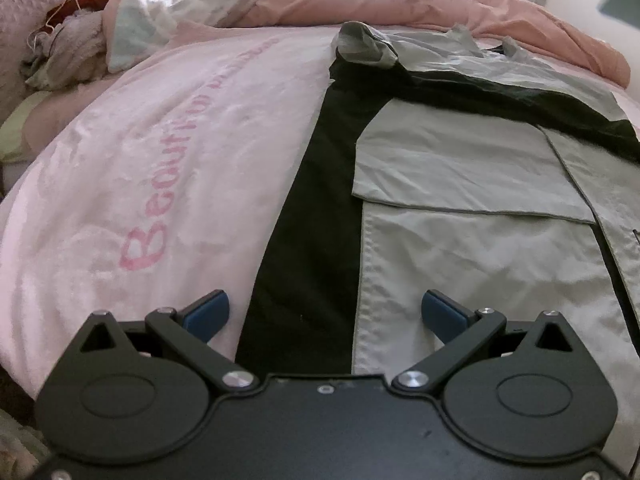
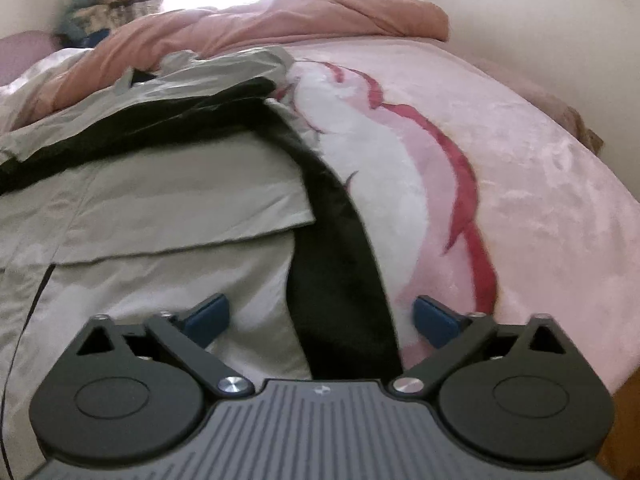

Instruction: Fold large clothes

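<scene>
A grey-and-black jacket (image 1: pixel 460 184) lay spread flat on the bed, on top of a pink blanket (image 1: pixel 132 168) printed with pink lettering. In the right wrist view the same jacket (image 2: pixel 152 200) occupied the left half, with the blanket's red-outlined figure (image 2: pixel 460 184) to its right.

Left tool (image 1: pixel 325 314): released, jaws wide apart, nothing between the blue pads (image 1: pixel 208 314). It hovered over the near hem, straddling the black side panel (image 1: pixel 316 216) where it meets the grey front. Whether the pads touched the cloth could not be told.

Right tool (image 2: pixel 322 316): released, jaws at full spread, nothing gripped. It sat over the opposite black side strip (image 2: pixel 344 264) at the jacket's near edge, one pad above grey fabric, the other above the blanket.

A rumpled salmon duvet (image 1: pixel 400 4) was bunched along the far side of the bed, beyond the collar. A heap of mixed clothes (image 1: pixel 68 48) lay at far left in the left wrist view.
</scene>
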A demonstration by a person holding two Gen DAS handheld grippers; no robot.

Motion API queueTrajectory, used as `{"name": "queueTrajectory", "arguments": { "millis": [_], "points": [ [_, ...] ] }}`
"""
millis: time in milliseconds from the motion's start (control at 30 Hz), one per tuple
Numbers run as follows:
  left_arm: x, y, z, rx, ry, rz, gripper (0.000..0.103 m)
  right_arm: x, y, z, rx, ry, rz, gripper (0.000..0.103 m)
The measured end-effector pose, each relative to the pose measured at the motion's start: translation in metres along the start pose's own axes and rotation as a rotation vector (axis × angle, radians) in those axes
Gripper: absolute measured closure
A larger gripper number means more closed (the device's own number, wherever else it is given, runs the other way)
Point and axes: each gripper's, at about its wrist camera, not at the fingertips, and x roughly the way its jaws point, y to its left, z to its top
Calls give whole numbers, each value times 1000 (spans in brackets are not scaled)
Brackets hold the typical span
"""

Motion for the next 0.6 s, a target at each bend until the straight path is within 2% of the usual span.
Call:
{"name": "queueTrajectory", "arguments": {
  "millis": [33, 67, 100, 133, 167, 200, 300, 333, 367, 433, 500, 533, 600],
  "points": [
    [-3, -1, 1, 7, 1, 2, 0, -8, -1, 0, 30, -30, -23, 23],
    [-4, -3, 2, 18, 0, -5, 0, -19, 0, -3, 46, -82, -30, 36],
    [-6, -5, 3, 30, -9, -17, 0, -30, 4, -5, 53, -132, -14, 39],
    [-9, -7, 5, 38, -22, -25, 0, -41, 9, -8, 57, -173, 10, 53],
    [-13, -9, 6, 39, -36, -27, 0, -52, 19, -12, 64, -210, 42, 71],
    [-20, -13, 7, 34, -62, -37, 0, -58, 31, -13, 53, -219, 70, 78],
    [-40, -33, 4, 25, -149, -169, 0, -67, 84, -19, -39, -202, 187, 79],
    [-42, -44, 1, 45, -158, -221, 0, -66, 102, -22, -78, -188, 221, 77],
    [-39, -55, -1, 73, -149, -241, 0, -62, 122, -25, -125, -165, 255, 77],
    [-22, -76, -7, 140, -96, -200, 0, -52, 146, -30, -208, -122, 273, 77],
    [-7, -77, -14, 195, -61, -126, 0, -41, 148, -33, -263, -100, 202, 77],
    [-8, -63, -17, 168, -76, -157, 0, -38, 138, -33, -259, -96, 157, 75],
    [-12, -33, -21, 133, -70, -114, 0, -41, 99, -30, -209, -99, 93, 57]
  ]
}}
